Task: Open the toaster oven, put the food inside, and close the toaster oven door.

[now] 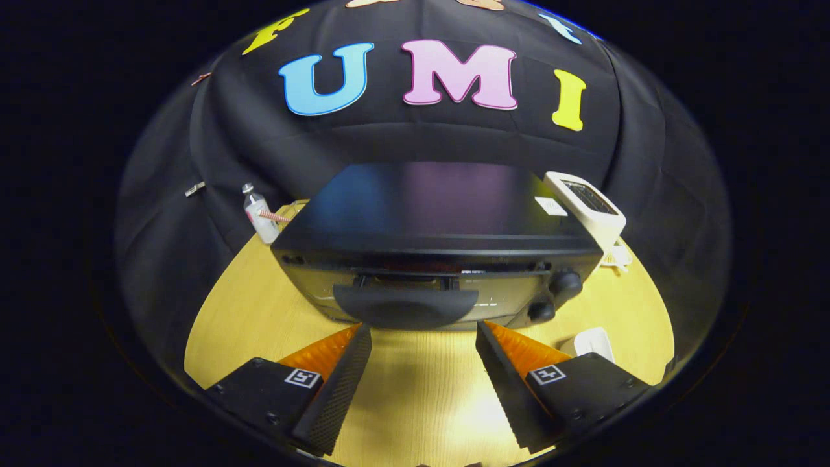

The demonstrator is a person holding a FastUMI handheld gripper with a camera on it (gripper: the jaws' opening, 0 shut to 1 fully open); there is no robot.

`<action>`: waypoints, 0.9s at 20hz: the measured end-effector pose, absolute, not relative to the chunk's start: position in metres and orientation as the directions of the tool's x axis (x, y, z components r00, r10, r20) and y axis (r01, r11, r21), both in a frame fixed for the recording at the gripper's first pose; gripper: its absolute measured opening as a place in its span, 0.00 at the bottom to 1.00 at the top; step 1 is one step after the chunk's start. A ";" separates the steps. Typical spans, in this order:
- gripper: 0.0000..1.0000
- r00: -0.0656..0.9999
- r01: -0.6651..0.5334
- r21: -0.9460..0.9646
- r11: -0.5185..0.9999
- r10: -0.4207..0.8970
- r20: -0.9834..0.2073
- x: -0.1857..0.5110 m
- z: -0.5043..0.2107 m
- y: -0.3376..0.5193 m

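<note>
A black toaster oven stands on the wooden table, just ahead of my fingers. Its glass door is slightly ajar at the top, and the wide dark handle juts toward me. Two round knobs sit on the oven's right side. My gripper is open, its fingertips just below the handle's two ends and not touching it. Nothing is between the fingers. A small white dish lies on the table beside the right finger; whether food is on it I cannot tell.
A white pop-up toaster stands behind the oven's right corner. A small clear bottle with a straw stands behind the oven's left corner. Bare wood stretches left of the oven and under my fingers. Black cloth walls ring the table.
</note>
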State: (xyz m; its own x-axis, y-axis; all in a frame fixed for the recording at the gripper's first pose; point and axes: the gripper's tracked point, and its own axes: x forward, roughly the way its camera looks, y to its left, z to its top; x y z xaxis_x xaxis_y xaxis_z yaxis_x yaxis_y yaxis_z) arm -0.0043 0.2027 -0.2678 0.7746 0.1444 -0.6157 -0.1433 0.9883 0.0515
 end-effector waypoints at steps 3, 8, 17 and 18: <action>1.00 0.814 -0.147 0.054 0.988 0.151 -0.561 0.006 -0.243 0.197; 1.00 0.850 -0.144 0.101 0.984 0.175 -0.497 -0.017 -0.206 0.178; 0.98 0.896 -0.134 0.144 0.980 0.182 -0.405 -0.047 -0.149 0.138; 0.98 0.903 -0.137 0.144 0.980 0.183 -0.390 -0.048 -0.140 0.136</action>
